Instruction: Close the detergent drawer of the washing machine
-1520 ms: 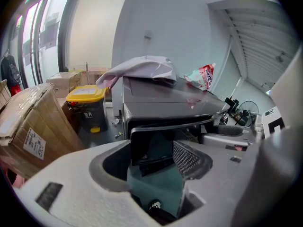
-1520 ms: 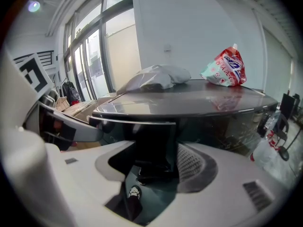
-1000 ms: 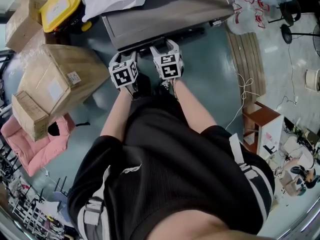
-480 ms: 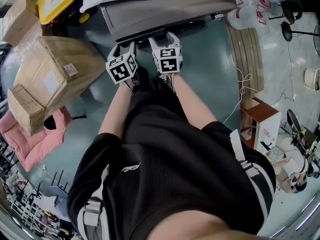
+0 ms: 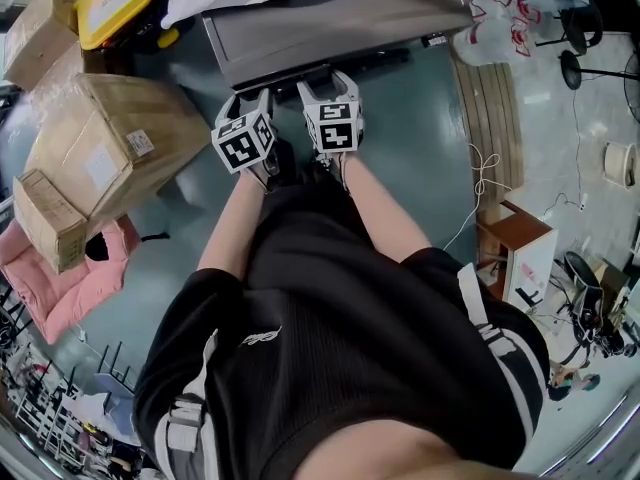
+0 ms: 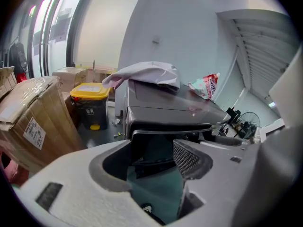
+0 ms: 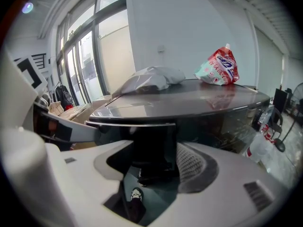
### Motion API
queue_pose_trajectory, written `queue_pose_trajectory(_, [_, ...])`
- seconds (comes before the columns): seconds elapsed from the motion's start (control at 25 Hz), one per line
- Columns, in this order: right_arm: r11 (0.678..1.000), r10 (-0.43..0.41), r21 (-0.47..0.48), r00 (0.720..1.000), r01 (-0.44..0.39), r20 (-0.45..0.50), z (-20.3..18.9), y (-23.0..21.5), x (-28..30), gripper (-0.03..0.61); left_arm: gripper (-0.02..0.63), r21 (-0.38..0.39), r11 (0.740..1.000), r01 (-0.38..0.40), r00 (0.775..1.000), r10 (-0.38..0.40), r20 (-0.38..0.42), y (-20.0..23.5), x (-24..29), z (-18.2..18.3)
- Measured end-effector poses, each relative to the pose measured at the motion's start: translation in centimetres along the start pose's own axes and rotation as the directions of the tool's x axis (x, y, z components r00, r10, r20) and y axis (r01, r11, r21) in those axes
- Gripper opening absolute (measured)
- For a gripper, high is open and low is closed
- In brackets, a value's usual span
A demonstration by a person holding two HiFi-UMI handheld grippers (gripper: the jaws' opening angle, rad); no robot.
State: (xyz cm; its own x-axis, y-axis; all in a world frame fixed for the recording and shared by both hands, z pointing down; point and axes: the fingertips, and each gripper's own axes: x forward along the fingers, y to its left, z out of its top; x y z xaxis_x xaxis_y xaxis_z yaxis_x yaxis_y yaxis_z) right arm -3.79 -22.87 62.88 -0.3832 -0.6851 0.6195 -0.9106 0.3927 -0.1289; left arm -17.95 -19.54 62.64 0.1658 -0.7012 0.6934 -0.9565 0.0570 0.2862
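Washing machine [image 5: 330, 18], two hand-held grippers [image 5: 252, 96] [image 5: 318, 80] seemingly touching

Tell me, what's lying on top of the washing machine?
On the washing machine lie a crumpled white cloth and a red-and-white pouch. Whatever may be under the cloth is covered, so it cannot be seen.

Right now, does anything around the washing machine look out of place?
The detergent drawer juts from the front of the washing machine. A crumpled white cloth and a red-and-white pouch lie on its top.
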Motion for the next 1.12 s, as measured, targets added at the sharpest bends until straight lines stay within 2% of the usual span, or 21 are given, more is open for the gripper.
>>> queue_pose_trajectory(0.48, [1.0,0.006,-0.011,1.0,-0.006,-0.026,0.2,0.0,0.4,0.278,0.284,-0.025,1.0,0.0,0.999,-0.001,-0.051,0.0,0.2,0.2])
queue_pose_trajectory(1.12, [1.0,-0.015,0.005,0.998,0.016,-0.058,0.5,0.2,1.0,0.275,0.285,-0.045,0.999,-0.014,0.999,0.012,-0.052,0.3,0.7,0.6])
